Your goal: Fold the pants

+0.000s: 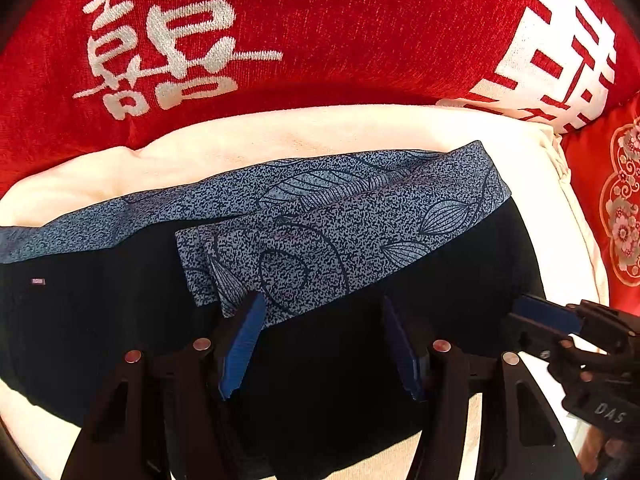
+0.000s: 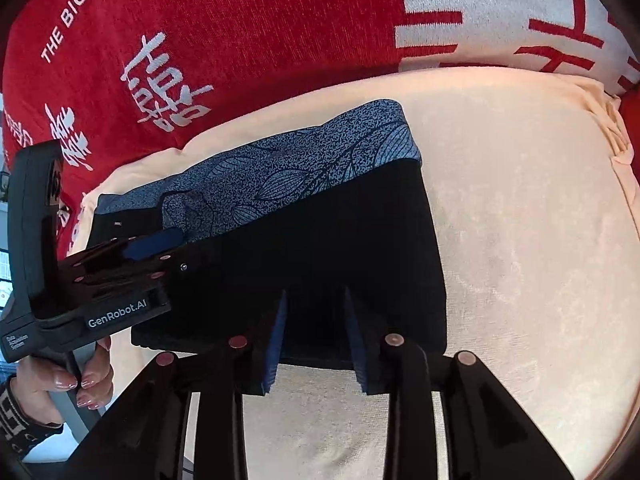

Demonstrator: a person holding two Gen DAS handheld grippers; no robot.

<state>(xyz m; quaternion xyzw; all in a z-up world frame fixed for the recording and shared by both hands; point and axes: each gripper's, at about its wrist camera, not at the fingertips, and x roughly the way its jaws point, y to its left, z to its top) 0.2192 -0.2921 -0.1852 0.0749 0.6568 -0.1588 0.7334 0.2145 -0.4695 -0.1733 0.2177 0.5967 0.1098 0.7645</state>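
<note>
We have the pants folded into a compact block on the cream cushion, patterned waistband at its far edge. Left tongs and right tongs hover over it, both spread and empty; little seems left but tidying.

The folded black pants with a speckled blue-grey, leaf-patterned waistband lie on a cream cushion. Behind it leans a red chenille pillow with white characters, and beside that, a white pillow with red strokes. The right gripper hovers over the near edge of the pants, its blue-padded jaws apart with nothing pinched between them. At the left, the left gripper, black and marked "GenRobot.AI", reaches onto the pants, gripped by a hand with polished nails.
</note>
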